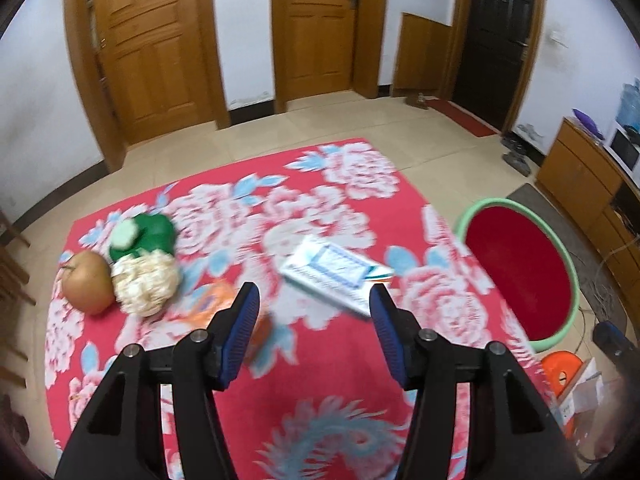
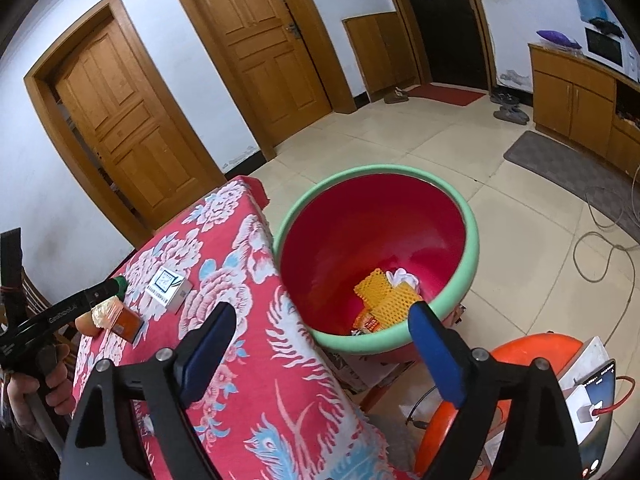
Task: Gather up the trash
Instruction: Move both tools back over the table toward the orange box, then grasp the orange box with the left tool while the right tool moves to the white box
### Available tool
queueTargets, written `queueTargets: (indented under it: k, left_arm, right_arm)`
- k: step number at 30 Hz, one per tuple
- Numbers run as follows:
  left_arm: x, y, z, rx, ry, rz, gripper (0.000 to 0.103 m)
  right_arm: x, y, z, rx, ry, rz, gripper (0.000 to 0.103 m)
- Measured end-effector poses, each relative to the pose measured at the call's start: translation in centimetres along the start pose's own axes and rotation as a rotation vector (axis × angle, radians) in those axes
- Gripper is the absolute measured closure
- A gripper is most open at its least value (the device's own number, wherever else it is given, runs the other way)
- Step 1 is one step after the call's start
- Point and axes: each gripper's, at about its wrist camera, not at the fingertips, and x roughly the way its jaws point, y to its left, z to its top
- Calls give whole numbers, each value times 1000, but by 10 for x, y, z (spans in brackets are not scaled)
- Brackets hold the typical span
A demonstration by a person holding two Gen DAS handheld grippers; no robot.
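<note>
A white and blue box (image 1: 334, 274) lies on the red floral tablecloth (image 1: 320, 360), just beyond my open, empty left gripper (image 1: 314, 300). An orange packet (image 1: 212, 300) lies partly behind the left finger. The same box (image 2: 168, 284) and orange packet (image 2: 120, 318) show in the right wrist view. My right gripper (image 2: 324, 320) is open and empty, above the near rim of the red basin with a green rim (image 2: 472, 232). The basin holds yellow foam netting (image 2: 386, 292), white paper and a wrapper.
An apple (image 1: 86, 282), a cauliflower (image 1: 146, 282) and a green pepper (image 1: 150, 236) sit at the table's left. The basin (image 1: 520, 264) stands right of the table. An orange stool (image 2: 520, 360) with a phone (image 2: 596, 412) and cables is near the right gripper.
</note>
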Motion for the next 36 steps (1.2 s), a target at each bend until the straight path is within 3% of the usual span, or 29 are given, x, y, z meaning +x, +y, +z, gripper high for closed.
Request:
queueTargets:
  k: [3, 6, 21, 23, 27, 36]
  left_arm:
    - [4, 19, -2, -11, 11, 30, 35]
    - [11, 35, -5, -16, 20, 63, 31]
    - [55, 59, -21, -52, 80, 28, 31]
    - [56, 60, -23, -64, 78, 13, 38]
    - [50, 67, -25, -95, 57, 16, 39]
    - [31, 96, -37, -193, 23, 132, 39]
  right_arm:
    - [2, 5, -1, -8, 13, 0, 13]
    - [3, 10, -1, -20, 21, -10, 12]
    - [1, 52, 8, -138, 22, -20, 11]
    - [2, 59, 9, -157, 27, -17, 11]
    - [6, 77, 11, -194, 39, -1, 11]
    - [31, 127, 13, -310, 74, 49, 11]
